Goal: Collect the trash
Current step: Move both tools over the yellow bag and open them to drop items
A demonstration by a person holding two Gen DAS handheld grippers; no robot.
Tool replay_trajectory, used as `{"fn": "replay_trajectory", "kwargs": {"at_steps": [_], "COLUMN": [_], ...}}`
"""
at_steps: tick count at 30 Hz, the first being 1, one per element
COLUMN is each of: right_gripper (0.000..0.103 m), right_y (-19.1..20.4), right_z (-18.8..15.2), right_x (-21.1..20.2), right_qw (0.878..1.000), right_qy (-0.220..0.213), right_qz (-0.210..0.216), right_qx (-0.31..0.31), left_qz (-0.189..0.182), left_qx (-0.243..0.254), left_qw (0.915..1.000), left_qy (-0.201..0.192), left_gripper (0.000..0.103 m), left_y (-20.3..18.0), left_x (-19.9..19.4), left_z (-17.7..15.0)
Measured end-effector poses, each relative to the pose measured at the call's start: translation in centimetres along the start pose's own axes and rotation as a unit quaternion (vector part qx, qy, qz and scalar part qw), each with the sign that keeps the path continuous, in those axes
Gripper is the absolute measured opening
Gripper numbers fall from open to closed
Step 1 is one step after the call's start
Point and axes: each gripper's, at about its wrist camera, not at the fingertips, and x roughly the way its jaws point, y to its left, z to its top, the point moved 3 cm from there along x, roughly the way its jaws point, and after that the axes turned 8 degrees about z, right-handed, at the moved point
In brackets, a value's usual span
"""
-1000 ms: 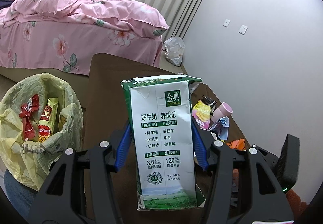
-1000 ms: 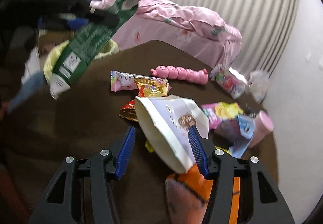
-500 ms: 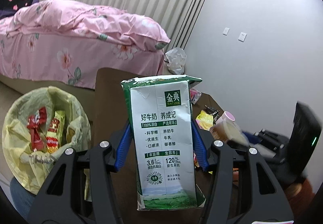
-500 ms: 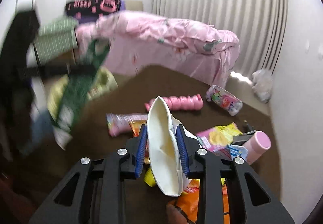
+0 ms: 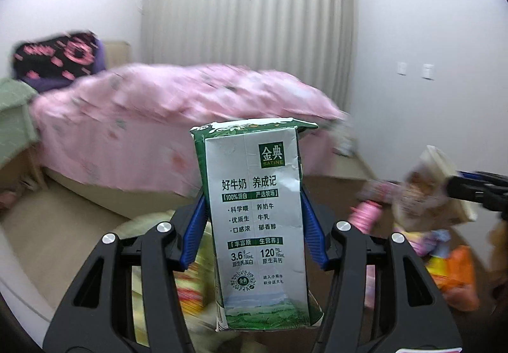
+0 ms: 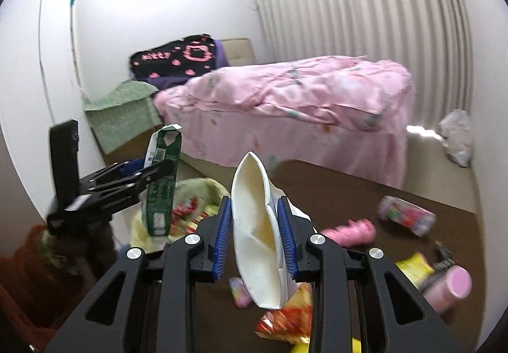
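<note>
My left gripper (image 5: 252, 229) is shut on a green and white milk carton (image 5: 257, 219), held upright above the yellow trash bag (image 5: 190, 273). In the right wrist view the carton (image 6: 163, 184) hangs over that bag (image 6: 197, 191), which holds red and yellow wrappers. My right gripper (image 6: 255, 238) is shut on a white snack pouch (image 6: 257, 245), lifted above the brown table (image 6: 333, 194). The pouch also shows at the right of the left wrist view (image 5: 428, 194).
On the table lie a pink caterpillar toy (image 6: 349, 230), a pink snack pack (image 6: 406, 214), a pink cup (image 6: 447, 288) and several wrappers (image 6: 285, 321). A pink-covered bed (image 6: 285, 105) stands behind. A white plastic bag (image 6: 455, 137) lies on the floor by the curtain.
Both grippers rose and tilted up. The left carried the carton over the trash bag. The right, shut on the pouch, lifted it off the table and swung left toward the bag.
</note>
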Motion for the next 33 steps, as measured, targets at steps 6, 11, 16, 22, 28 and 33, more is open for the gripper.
{"fn": "replay_trajectory", "kwargs": {"at_steps": [6,11,16,22,28,33], "right_gripper": [0.028,0.028,0.028,0.028,0.028,0.028], "right_y": [0.4,-0.1,-1.3,-0.6,1.8,2.2], "right_z": [2.0,2.8,3.2,3.4,2.5,1.4], "right_x": [6.0,10.6,15.4,20.1,23.7,25.5], "right_qw": [0.998,0.995,0.991,0.978,0.971,0.970], "right_qy": [0.006,0.018,0.036,0.067,0.100,0.123], "right_qz": [0.060,0.087,0.107,0.163,0.184,0.174], "right_qx": [0.018,0.036,0.067,0.115,0.115,0.115], "left_qz": [0.054,0.104,0.160,0.152,0.127,0.101], "left_qx": [-0.094,-0.117,-0.101,-0.112,-0.138,-0.183], "left_qw": [0.9937,0.9868,0.9806,0.9774,0.9749,0.9668], "left_qy": [0.026,0.040,0.053,0.096,0.120,0.147], "left_gripper": [0.051,0.052,0.052,0.052,0.052,0.052], "left_y": [6.7,8.5,9.3,10.3,11.2,12.4], "left_x": [3.9,7.8,10.7,10.6,9.9,9.3], "left_z": [-0.4,-2.7,-5.1,-7.6,-9.5,-10.9]}}
